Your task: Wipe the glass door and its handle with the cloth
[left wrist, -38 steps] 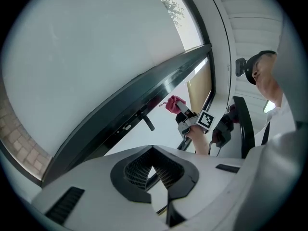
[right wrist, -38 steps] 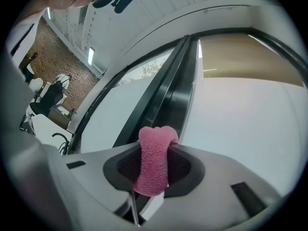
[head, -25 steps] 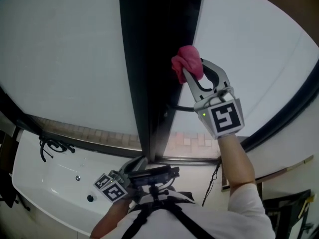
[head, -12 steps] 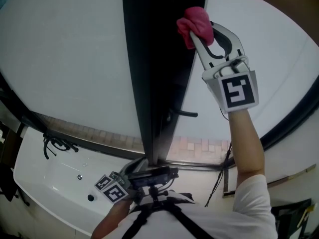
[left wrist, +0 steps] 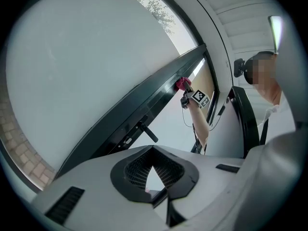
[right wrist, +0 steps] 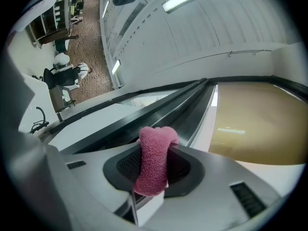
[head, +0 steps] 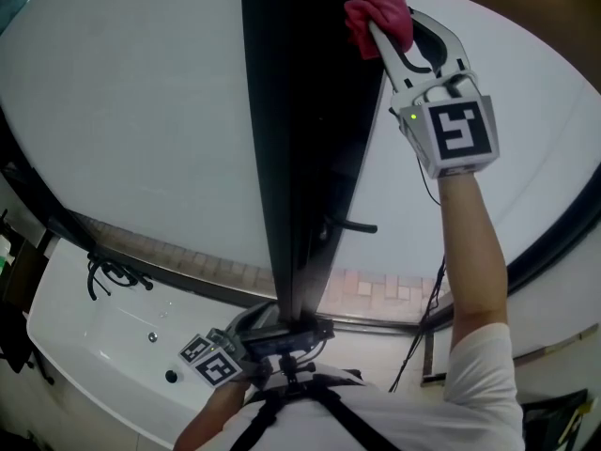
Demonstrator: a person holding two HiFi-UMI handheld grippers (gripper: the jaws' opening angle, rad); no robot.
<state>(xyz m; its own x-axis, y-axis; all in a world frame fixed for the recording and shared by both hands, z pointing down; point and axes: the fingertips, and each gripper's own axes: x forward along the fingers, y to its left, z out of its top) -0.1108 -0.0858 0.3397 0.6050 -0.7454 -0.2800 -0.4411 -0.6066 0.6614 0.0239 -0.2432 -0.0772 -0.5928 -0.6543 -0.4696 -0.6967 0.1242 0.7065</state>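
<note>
Pinched pink terry cloth in right gripper at dark door frame; left gripper closed, empty. Risked cloth snagging on frame, pulling free.

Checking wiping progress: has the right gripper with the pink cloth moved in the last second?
Yes. The right gripper has carried the cloth up the dark door frame, farther from the handle.

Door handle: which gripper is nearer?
Left, probably. The left gripper sits low, just below the handle, with its jaws shut on nothing. The right gripper is raised well above the handle, holding the cloth high on the door.
</note>
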